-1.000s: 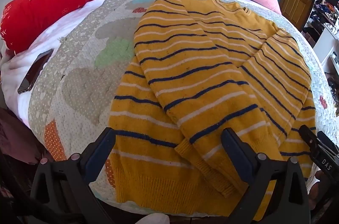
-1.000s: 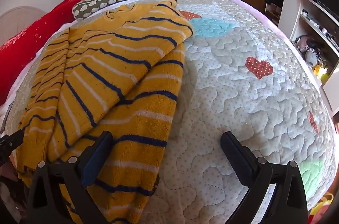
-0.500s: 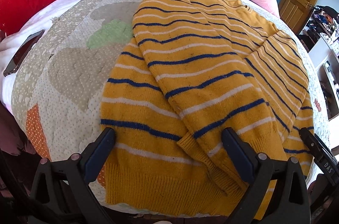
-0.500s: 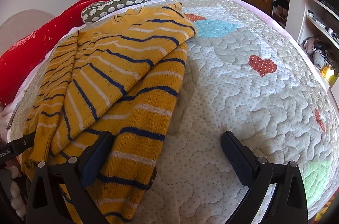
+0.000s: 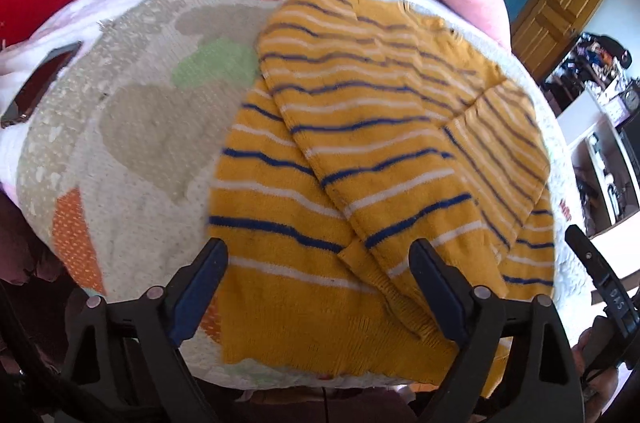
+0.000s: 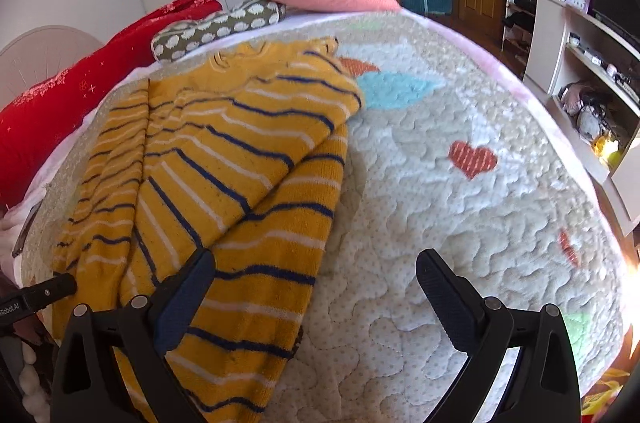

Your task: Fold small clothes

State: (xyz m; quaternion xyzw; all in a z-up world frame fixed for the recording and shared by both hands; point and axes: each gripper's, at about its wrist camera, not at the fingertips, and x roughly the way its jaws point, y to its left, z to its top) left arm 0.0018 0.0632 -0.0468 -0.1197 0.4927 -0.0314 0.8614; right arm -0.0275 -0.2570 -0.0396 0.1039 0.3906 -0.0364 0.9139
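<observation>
Bright daylight, seemingly from the right; left view motion-blurred, both bulge with dark fisheye corners, glare low right.

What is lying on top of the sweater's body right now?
Both striped sleeves are folded inward across the yellow sweater, one overlapping the other. The chest beneath them is covered; only the hem and the quilt around it show.

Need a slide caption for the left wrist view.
Open left gripper hovers over striped sweater on quilt.
</observation>
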